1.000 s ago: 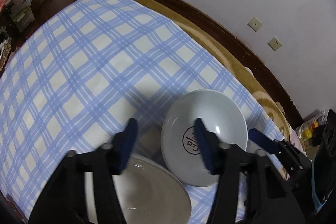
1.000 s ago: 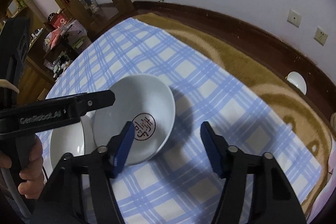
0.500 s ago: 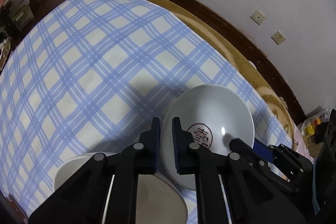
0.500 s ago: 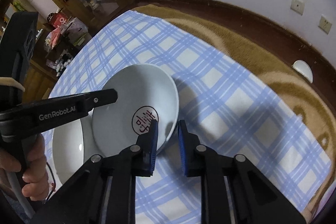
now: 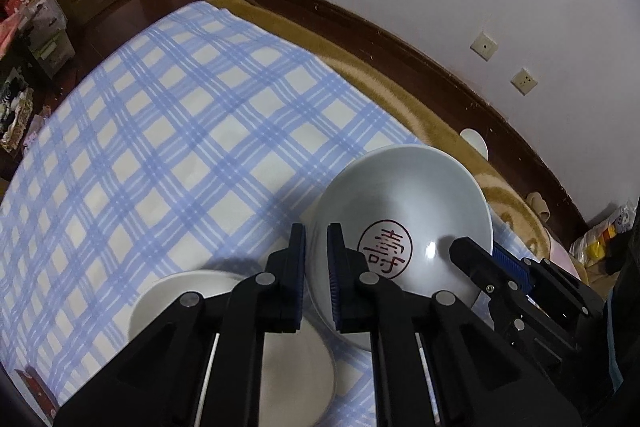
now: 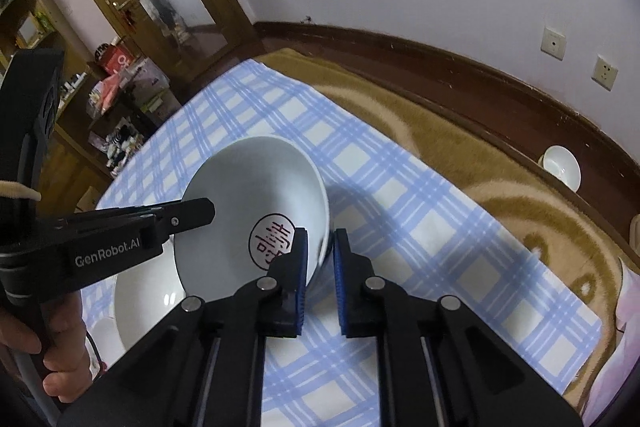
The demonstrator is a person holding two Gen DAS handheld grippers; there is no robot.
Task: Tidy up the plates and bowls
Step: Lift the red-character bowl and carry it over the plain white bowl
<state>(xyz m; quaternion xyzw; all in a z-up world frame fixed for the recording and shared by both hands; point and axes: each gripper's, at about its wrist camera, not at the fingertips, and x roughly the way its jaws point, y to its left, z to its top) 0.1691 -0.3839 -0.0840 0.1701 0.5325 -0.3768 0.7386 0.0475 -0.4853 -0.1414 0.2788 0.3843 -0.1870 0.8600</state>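
Observation:
A pale grey bowl (image 5: 404, 187) with a red seal mark inside hangs tilted above the blue checked cloth (image 5: 180, 147). My left gripper (image 5: 316, 231) is shut on the bowl's left rim. In the right wrist view the bowl (image 6: 248, 187) has its right rim between the blue pads of my right gripper (image 6: 320, 233), whose jaws are still closing and press on it. Each gripper shows in the other's view: the right one (image 5: 472, 253), the left one (image 6: 200, 213). A white plate (image 5: 168, 293) lies on the cloth just below and left of the bowl.
The cloth covers a brown blanket (image 6: 500, 187). A small white bowl (image 6: 560, 165) sits on the blanket by the dark baseboard. Wooden cabinets and boxes (image 6: 120, 67) stand at the far left. A person's hand (image 6: 60, 347) holds the left gripper.
Both grippers went from wide open to clamped on opposite sides of the bowl's rim. The bowl has lifted off the cloth and tilted.

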